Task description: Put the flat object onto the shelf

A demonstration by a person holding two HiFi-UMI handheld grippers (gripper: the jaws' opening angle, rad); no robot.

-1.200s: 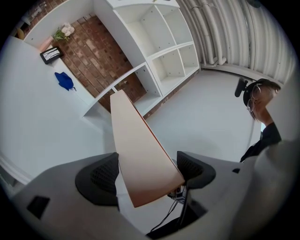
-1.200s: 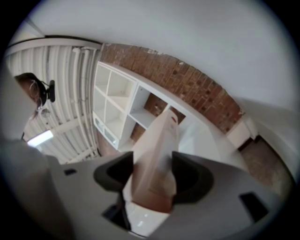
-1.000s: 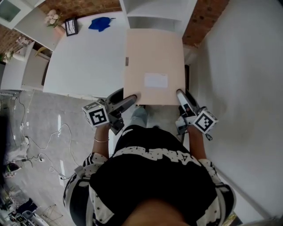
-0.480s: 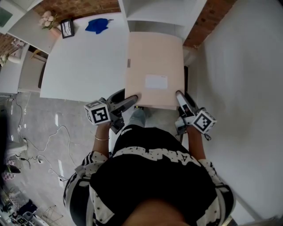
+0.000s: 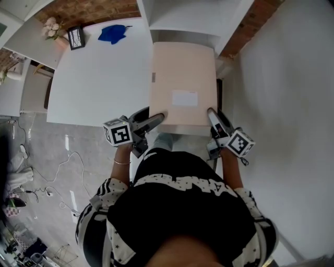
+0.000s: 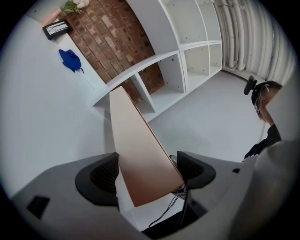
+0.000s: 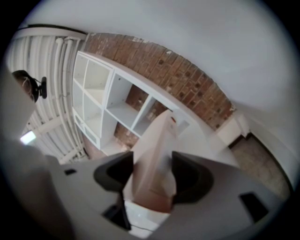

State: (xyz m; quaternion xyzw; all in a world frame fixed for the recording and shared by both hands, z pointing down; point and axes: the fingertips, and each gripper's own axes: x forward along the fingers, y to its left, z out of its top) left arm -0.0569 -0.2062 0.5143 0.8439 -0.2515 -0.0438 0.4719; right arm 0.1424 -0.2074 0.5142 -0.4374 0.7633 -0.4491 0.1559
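A flat beige cardboard box (image 5: pixel 182 83) with a white label is held level in front of the person, its far edge at the white shelf unit (image 5: pixel 193 18). My left gripper (image 5: pixel 156 119) is shut on the box's near left corner. My right gripper (image 5: pixel 211 113) is shut on the near right corner. In the left gripper view the box (image 6: pixel 136 140) runs edge-on between the jaws of the left gripper (image 6: pixel 147 171) toward the shelf's open compartments (image 6: pixel 164 70). Seen from the right gripper (image 7: pixel 152 176), the box (image 7: pixel 154 150) points at the shelf (image 7: pixel 108 98).
A white table (image 5: pixel 99 78) stands left of the box, with a blue cloth (image 5: pixel 115 32), a small framed picture (image 5: pixel 76 36) and flowers (image 5: pixel 50 26) at its far end. A brick wall (image 5: pixel 99 10) backs the shelf. Cables lie on the floor (image 5: pixel 47 156) at the left.
Both grippers have carried the box forward toward the shelf and a little lower. The shelf and table now sit closer beneath the head view.
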